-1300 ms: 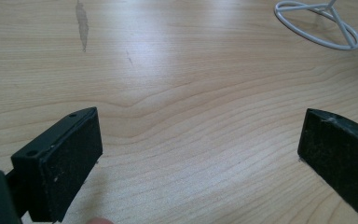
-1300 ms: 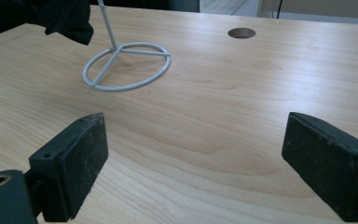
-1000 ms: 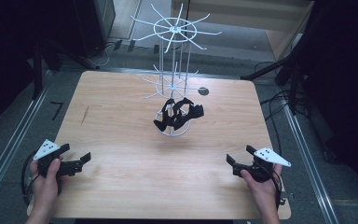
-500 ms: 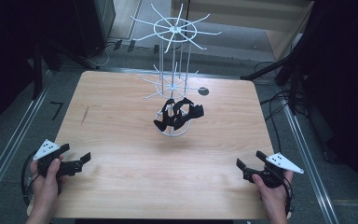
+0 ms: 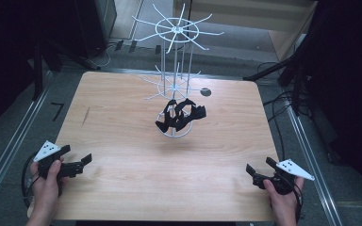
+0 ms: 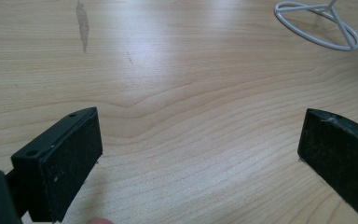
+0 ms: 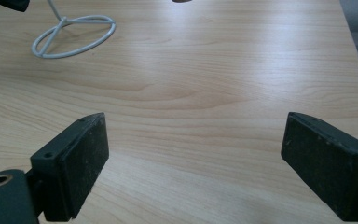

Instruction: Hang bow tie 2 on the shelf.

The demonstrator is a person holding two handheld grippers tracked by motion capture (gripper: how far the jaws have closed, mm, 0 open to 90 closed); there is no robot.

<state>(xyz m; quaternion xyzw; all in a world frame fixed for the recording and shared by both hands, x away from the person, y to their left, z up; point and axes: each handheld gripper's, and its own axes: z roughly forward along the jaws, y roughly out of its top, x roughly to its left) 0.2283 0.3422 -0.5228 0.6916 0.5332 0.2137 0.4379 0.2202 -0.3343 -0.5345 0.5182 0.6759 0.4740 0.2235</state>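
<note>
Surface (image 5: 122,188): pale wood, lay under both claws, bare between their jaws.
Wire rack (image 5: 176,77): white, stood upright well ahead of both claws, near the middle of the surface; its ring base (image 6: 318,29) showed far ahead and to the right of the left claw, and (image 7: 73,35) far ahead and to the left of the right claw.
Black items (image 5: 181,115): bunched low on the wire rack, well apart from either claw; what they were could not be told.
Left claw (image 5: 77,163): jaws wide apart, gripping nothing, low over the near left corner.
Right claw (image 5: 258,175): jaws wide apart, gripping nothing, low over the near right corner.
</note>
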